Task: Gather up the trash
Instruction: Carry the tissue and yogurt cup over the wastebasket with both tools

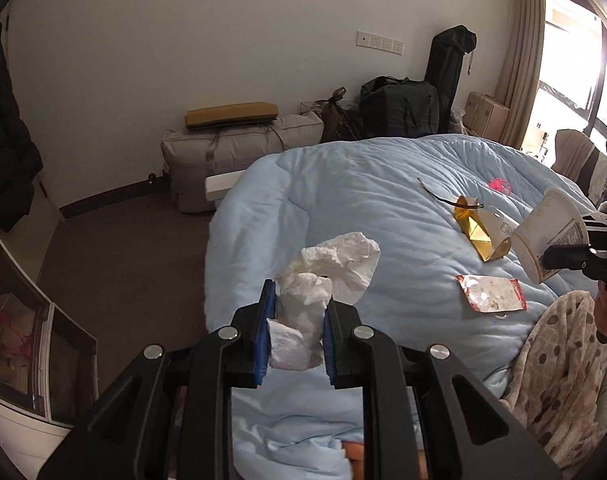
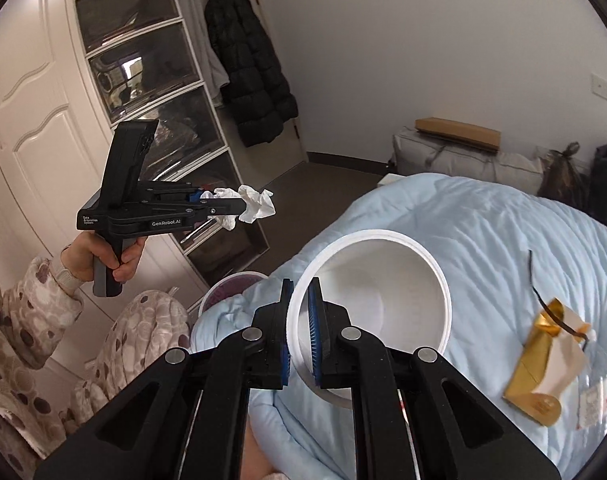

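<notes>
Left gripper (image 1: 297, 320): jaws pinching crumpled tissue (image 1: 327, 276), wad held clear above the bed (image 1: 343, 200) edge. Right gripper (image 2: 299, 328): jaws pressed on the rim of a white paper cup (image 2: 383, 292), mouth facing the camera.

Key relation: from the left jaws the cup (image 1: 551, 236) sits off to the right, well apart; tissue likely needs carrying rightward into the opening.

Still lying on the bed ahead of both jaws: gold wrapper (image 1: 477, 232), long axis running away from the jaws; red-edged packet (image 1: 489, 294).

Cup base hidden. Purple-rimmed container (image 2: 233, 288) mostly covered by bedding, contents unclear.
</notes>
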The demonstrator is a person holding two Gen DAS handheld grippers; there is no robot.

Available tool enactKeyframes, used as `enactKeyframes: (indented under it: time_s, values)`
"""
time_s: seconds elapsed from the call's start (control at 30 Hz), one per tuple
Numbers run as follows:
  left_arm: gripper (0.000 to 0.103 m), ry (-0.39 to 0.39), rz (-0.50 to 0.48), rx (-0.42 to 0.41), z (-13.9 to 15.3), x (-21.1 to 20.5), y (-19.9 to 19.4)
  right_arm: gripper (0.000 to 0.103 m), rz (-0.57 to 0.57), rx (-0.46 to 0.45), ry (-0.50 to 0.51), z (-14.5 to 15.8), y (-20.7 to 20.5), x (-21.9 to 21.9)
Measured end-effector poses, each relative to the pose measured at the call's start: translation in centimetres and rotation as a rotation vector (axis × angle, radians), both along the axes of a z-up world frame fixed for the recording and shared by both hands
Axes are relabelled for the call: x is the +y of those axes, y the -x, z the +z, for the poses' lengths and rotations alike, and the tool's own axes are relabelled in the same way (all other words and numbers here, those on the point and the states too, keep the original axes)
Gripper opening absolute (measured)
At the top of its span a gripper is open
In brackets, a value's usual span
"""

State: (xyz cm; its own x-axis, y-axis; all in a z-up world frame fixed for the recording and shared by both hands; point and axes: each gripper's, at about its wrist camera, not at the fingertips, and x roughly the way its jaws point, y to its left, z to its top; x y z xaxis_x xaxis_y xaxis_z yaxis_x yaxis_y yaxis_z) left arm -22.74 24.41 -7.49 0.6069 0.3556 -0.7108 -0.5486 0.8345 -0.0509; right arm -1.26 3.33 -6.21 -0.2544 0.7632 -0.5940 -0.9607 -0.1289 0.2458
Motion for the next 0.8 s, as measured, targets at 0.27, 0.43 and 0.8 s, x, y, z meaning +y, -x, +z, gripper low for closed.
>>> enactKeyframes:
  time_s: [0.27,0.43,0.8]
  values:
    - [0.02,0.031,0.118,0.033,-3.4,4.6,9.8,0.007,0.224,-0.065,0.053,-0.6,8.4,9.6]
    - [0.02,0.073,0.182,0.057,-6.8,6.8,15.2,0.007,0.374,-0.11,0.09,-1.7,13.8,14.8]
    - [0.02,0.267,0.259,0.012,-16.0,11.1,23.7,0.007,0.664,-0.216,0.205,-7.4,23.5,24.0]
